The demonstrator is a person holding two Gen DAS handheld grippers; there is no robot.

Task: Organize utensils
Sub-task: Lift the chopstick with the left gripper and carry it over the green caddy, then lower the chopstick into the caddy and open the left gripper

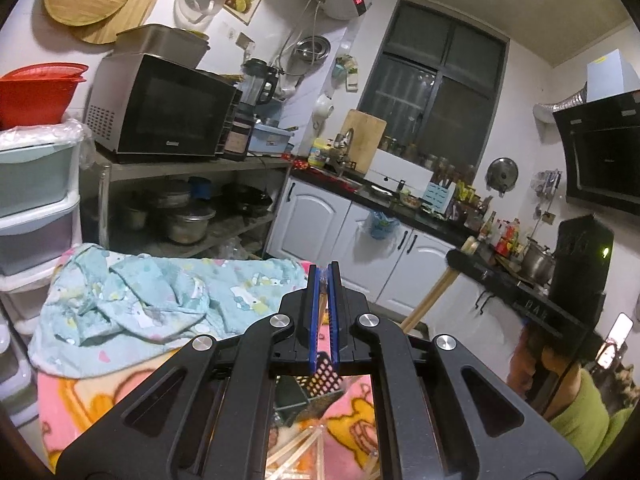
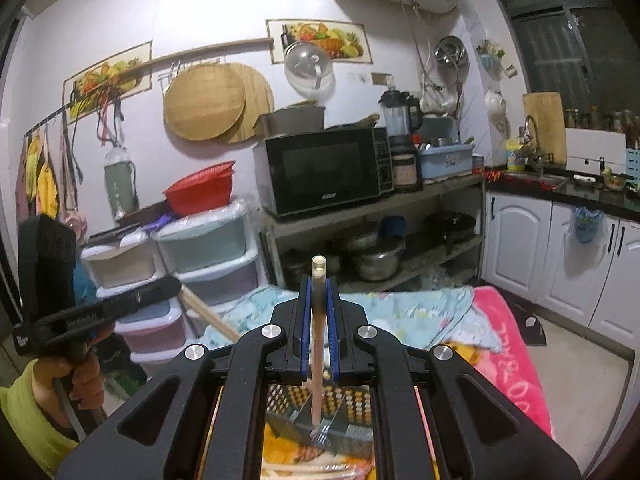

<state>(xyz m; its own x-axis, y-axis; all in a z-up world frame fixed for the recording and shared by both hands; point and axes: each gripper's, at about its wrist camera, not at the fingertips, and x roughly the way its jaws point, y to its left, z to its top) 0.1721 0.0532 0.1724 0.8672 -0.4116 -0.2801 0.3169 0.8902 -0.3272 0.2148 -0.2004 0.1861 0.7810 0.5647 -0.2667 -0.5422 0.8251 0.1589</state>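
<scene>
The right gripper (image 2: 319,320) clamps a wooden-handled fork (image 2: 318,344), tines hanging just above the mesh caddy (image 2: 348,402). The left gripper (image 1: 324,320) pinches chopsticks (image 2: 208,314) beside the caddy. Either could slip and miss it.

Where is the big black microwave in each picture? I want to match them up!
Left wrist view: the microwave sits upper left, on a metal shelf, right of the red basin.
Right wrist view: the microwave sits just above centre, on the same shelf, right of the red basin.
Shared landmark: the blender stands just right of the microwave in both.
</scene>
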